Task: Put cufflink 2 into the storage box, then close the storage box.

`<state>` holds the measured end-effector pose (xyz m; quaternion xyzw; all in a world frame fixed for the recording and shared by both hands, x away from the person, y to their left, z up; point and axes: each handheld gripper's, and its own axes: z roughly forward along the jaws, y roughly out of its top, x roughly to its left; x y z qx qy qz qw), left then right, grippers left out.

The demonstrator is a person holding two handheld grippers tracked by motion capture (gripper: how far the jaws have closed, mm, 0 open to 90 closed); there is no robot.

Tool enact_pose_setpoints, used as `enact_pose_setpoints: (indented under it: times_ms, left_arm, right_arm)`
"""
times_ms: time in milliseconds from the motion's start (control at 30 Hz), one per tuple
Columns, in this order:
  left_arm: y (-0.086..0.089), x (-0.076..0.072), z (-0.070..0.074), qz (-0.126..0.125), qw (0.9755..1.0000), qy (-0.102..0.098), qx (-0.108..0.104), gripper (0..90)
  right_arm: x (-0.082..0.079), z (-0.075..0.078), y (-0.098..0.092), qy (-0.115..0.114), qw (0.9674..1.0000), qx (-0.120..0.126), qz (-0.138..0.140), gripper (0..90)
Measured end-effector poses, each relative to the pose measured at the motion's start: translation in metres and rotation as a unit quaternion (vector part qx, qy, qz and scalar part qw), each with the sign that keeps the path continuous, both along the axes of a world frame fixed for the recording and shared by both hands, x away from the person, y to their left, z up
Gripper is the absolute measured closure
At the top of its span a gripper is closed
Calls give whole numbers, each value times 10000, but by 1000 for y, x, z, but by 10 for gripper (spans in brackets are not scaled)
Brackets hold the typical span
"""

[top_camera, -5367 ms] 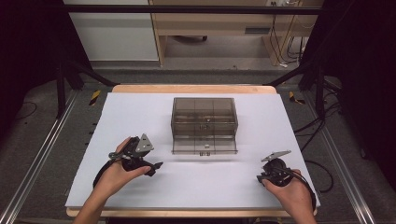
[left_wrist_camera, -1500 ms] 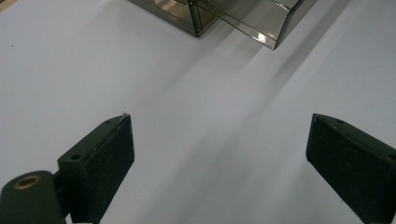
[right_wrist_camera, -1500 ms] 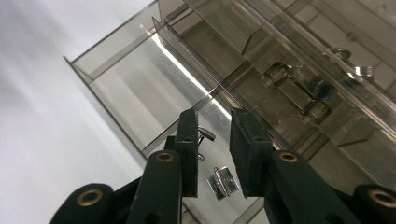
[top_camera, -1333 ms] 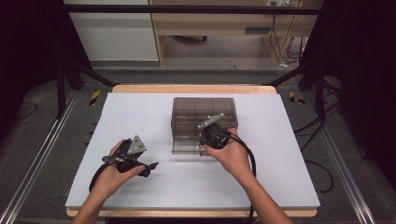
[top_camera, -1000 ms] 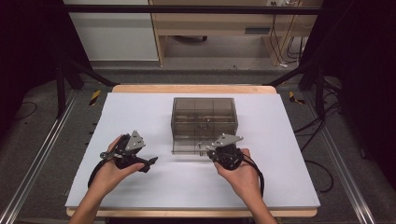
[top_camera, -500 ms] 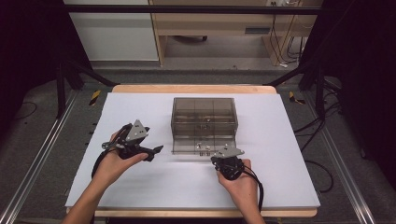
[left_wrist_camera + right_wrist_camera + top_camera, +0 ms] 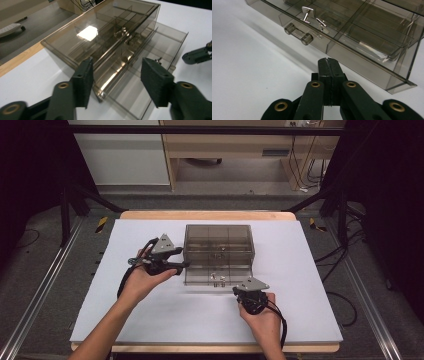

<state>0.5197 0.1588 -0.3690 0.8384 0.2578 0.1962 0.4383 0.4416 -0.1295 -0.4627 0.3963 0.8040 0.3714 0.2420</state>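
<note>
Now the smoked plastic box [image 7: 218,251] sits mid-table on the white sheet [image 7: 165,315], and its lower drawer [image 7: 216,276] stands pulled part-way out toward the person. Small metal clips [image 7: 307,14] lie in the drawer just behind its knob [image 7: 297,33].

The left gripper [image 7: 172,264] is at the box's left side. Its jaws have just been closing and stand half-wide, pads [image 7: 84,81] either side of the box's near left corner, not yet pressing it. The right gripper [image 7: 248,296] is pinched shut on nothing, just in front of the drawer's right end.

The step in hand looks like steadying the box while the drawer is worked. Done well, the left pads should close squarely on the box wall, not on the drawer, so the drawer slides freely. The right should open before reaching the knob and pull straight, lest the clips jump.
</note>
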Motion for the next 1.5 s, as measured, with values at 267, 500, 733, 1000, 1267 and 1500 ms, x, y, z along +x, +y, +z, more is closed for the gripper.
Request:
enact_pose_setpoints:
  times_ms: [267,500,733,1000,1267,1500]
  left_arm:
    - [-14,16,1,176,9997,78,-171,858]
    - [-27,30,-9,420,9990,18,-173,900]
    - [-36,35,-17,474,9987,-6,-193,899]
    - [-40,38,-25,507,9985,101,-168,898]
    - [-39,41,-27,529,9979,198,-324,899]
    - [-40,41,-28,541,9980,158,-298,899]
  right_arm:
    - [1,-3,-3,-4,10000,68,-55,900]
    - [1,-4,-4,-38,9999,137,-76,900]
    - [2,-5,-5,-69,9998,183,-74,900]
    - [4,-6,-5,-90,9997,205,-11,900]
    - [7,-6,-6,-98,9996,253,-10,900]
    - [10,-7,-3,-112,9995,305,20,900]
